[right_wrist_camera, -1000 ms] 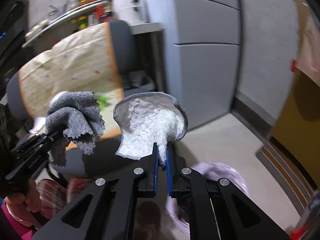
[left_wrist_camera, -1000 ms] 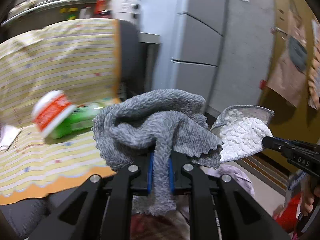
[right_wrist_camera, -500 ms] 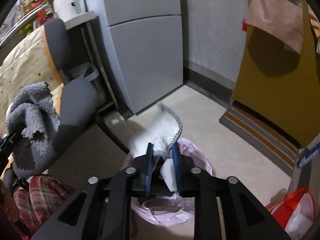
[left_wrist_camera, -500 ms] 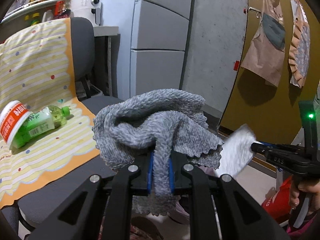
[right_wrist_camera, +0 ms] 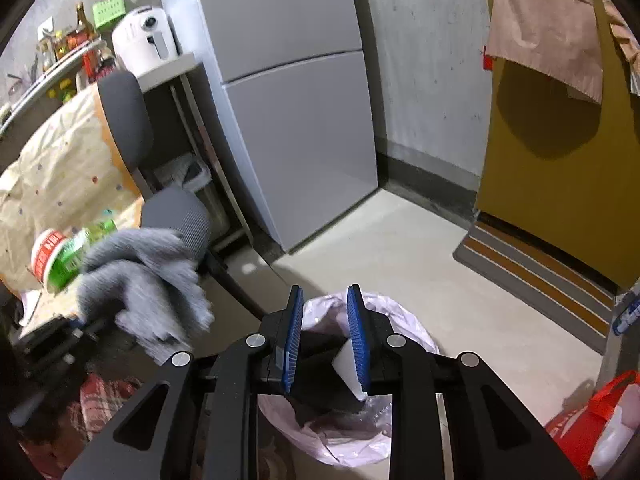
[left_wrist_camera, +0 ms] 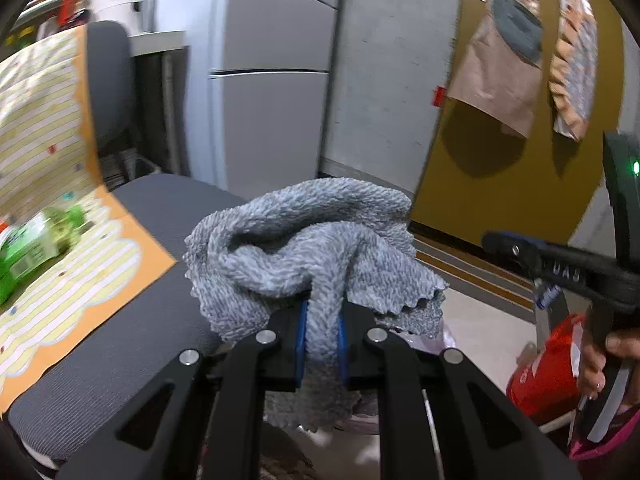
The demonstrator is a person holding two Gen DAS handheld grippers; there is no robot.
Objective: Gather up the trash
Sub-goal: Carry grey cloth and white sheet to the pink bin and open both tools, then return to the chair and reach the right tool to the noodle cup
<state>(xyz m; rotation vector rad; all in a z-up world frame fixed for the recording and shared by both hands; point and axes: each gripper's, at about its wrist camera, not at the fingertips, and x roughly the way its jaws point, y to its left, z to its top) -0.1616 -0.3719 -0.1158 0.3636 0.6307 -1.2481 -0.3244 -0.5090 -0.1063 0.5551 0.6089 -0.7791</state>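
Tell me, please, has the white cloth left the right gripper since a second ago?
Yes. The right gripper now stands open and empty above the pink trash bag beside the fridge; the white cloth is gone from its jaws.

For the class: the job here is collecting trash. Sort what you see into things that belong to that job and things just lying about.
Belongs to the job:
- grey cloth, pinched in the left claw
- pink-lined bin, below the open right claw
- green bottle and red-labelled cup on the chair, likely trash

Just lying about:
- grey fridge
- white appliance
- red bag
- striped mat
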